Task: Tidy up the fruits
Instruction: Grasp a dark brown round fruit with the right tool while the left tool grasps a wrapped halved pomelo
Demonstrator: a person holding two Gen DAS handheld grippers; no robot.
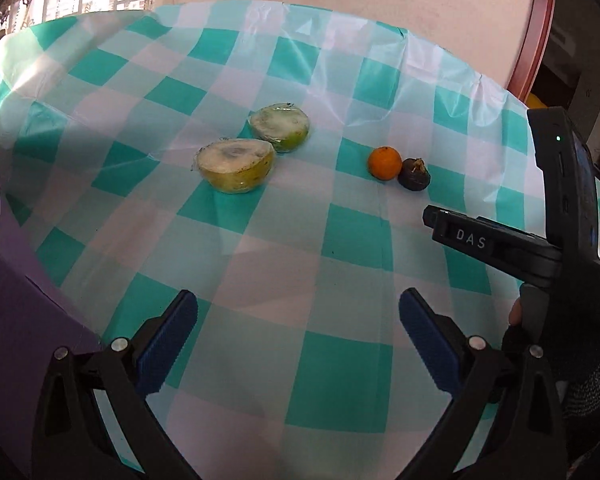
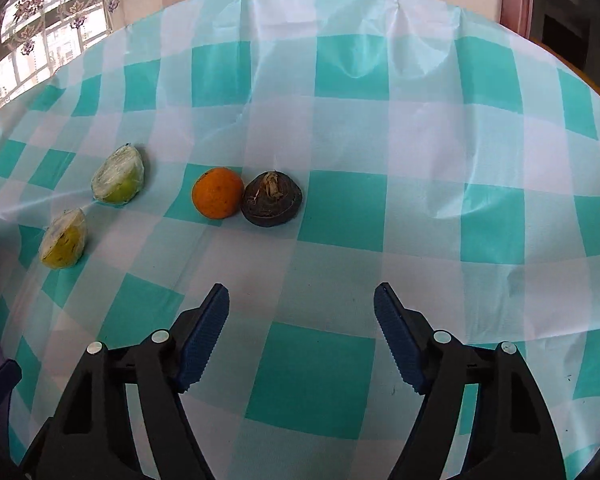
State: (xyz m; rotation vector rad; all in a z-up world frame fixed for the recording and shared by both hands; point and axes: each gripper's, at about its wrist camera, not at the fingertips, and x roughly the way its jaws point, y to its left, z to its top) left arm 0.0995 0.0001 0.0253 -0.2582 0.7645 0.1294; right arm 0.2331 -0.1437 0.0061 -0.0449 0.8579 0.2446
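Fruit halves (image 1: 236, 170) lie film-wrapped; both grippers' fingers (image 2: 204, 336) spread, gripping nothing

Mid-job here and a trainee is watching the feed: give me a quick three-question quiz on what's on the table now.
1. True or false: the orange touches the dark round fruit.
2. How many wrapped fruit halves lie on the checked tablecloth?
3. Which claw holds fruit? A) left claw B) right claw C) neither

Key: 1 true; they sit side by side in contact. 2 two, the yellow half and the green half. 3 C; both stand open over bare cloth.
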